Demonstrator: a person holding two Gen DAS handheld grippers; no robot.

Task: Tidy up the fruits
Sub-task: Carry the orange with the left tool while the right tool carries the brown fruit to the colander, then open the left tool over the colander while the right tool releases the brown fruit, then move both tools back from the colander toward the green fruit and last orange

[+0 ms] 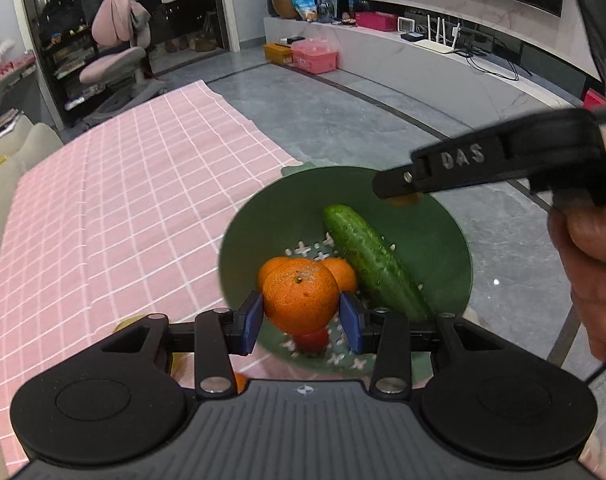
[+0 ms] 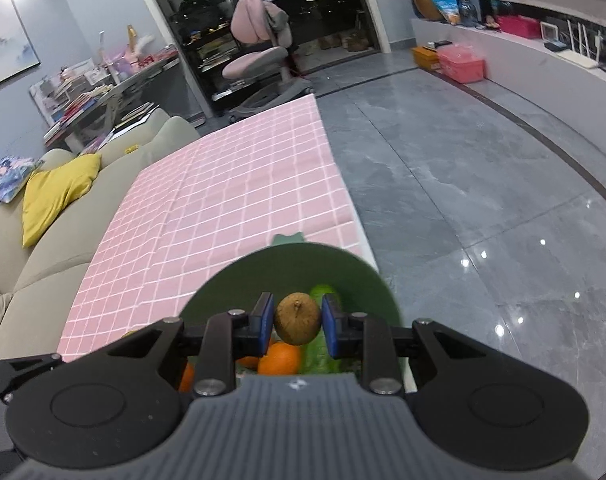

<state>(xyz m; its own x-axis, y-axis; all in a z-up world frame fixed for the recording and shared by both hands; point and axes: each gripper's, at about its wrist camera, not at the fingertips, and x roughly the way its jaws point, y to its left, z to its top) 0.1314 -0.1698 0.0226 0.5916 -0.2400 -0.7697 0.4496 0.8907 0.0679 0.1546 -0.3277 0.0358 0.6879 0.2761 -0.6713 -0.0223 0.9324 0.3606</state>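
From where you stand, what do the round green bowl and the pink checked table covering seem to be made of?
The round green bowl looks like matte moulded plastic: smooth even colour, thin rim and cross-shaped drain holes in its bottom, like a colander. The pink checked table covering seems to be thin woven cloth, perhaps coated: it shows fold creases and drapes over the table edge.

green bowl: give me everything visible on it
The green bowl is round, deep and matte, plastic by its look, with a small tab at its far rim and white cross-shaped holes in its floor. It sits upright at the pink checked cloth's edge. Inside lie a cucumber, oranges and something red, mostly hidden. Both grippers hold fruit over it.
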